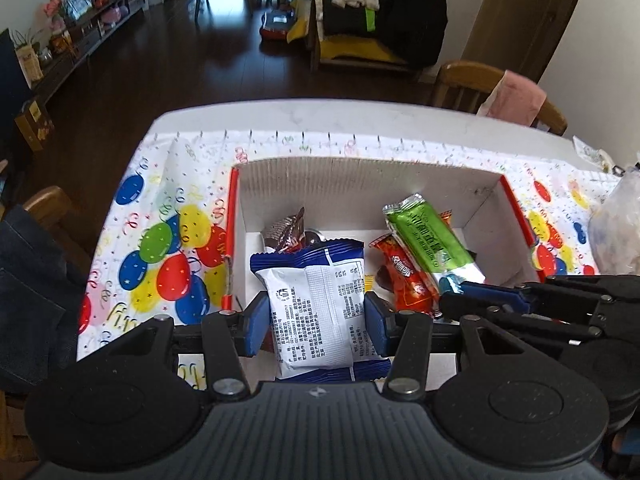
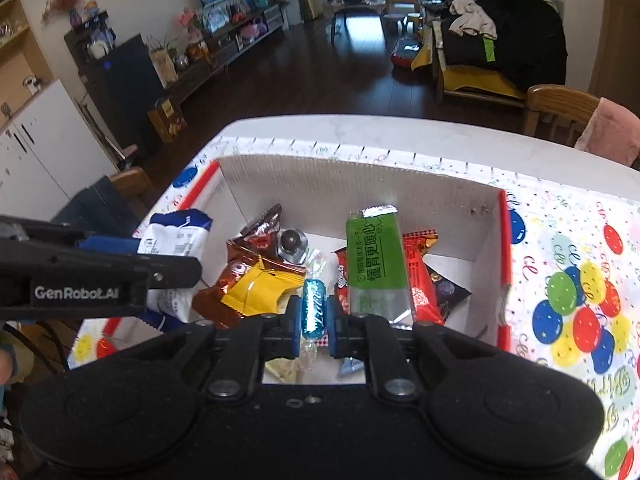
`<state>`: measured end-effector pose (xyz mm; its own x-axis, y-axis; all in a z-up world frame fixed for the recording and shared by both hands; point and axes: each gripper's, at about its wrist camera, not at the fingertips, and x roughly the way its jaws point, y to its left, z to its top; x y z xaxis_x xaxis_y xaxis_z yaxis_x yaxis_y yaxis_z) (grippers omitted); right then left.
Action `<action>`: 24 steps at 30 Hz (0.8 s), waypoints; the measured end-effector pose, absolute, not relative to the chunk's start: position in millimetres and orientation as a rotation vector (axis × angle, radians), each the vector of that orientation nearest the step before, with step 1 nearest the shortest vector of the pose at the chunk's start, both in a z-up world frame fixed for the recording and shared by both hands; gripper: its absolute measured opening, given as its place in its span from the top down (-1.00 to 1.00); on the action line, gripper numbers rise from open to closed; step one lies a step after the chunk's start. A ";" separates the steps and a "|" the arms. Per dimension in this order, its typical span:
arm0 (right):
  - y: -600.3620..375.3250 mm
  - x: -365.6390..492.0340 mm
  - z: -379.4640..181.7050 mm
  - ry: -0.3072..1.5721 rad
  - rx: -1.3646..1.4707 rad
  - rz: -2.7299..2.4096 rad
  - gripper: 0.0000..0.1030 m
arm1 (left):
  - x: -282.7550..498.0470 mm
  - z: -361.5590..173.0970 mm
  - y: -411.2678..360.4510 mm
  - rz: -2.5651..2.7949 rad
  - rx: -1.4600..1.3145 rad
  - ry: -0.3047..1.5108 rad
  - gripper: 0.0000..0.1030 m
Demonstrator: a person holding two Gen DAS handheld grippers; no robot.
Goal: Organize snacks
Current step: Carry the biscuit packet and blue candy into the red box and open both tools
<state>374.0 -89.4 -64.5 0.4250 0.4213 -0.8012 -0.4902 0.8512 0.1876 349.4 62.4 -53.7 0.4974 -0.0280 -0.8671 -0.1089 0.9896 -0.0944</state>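
Note:
My left gripper (image 1: pixel 316 322) is shut on a blue and white snack packet (image 1: pixel 316 304), held over the near left part of a white cardboard box (image 1: pixel 360 176). My right gripper (image 2: pixel 314 326) is shut on a small blue foil-wrapped candy (image 2: pixel 313 308) above the box's (image 2: pixel 320 184) near edge. Inside the box lie a green bar (image 2: pixel 378 268), red packets (image 2: pixel 420 276), a yellow packet (image 2: pixel 262 290), a brown packet (image 2: pixel 256 236) and a round chocolate (image 2: pixel 292 242). The right gripper's arm crosses the left wrist view at the right (image 1: pixel 520 300); the left gripper with its packet (image 2: pixel 176 240) shows at the left of the right wrist view.
The box sits on a balloon-print cloth (image 1: pixel 160 240) over a white table (image 1: pixel 320 116). A clear plastic bag (image 1: pixel 616 232) lies at the table's right edge. Wooden chairs (image 2: pixel 560 112) stand at the far right and the left side, with dark floor beyond.

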 end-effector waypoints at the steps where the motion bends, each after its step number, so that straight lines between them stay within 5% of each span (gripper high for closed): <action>1: -87.0 377.5 -68.1 0.987 -0.085 0.574 0.79 | 354.2 -57.6 61.9 0.055 -0.137 1.062 0.04; 24: -73.1 401.2 -103.7 1.062 -0.152 0.583 0.78 | 394.5 -99.1 62.1 0.047 -0.131 1.179 0.04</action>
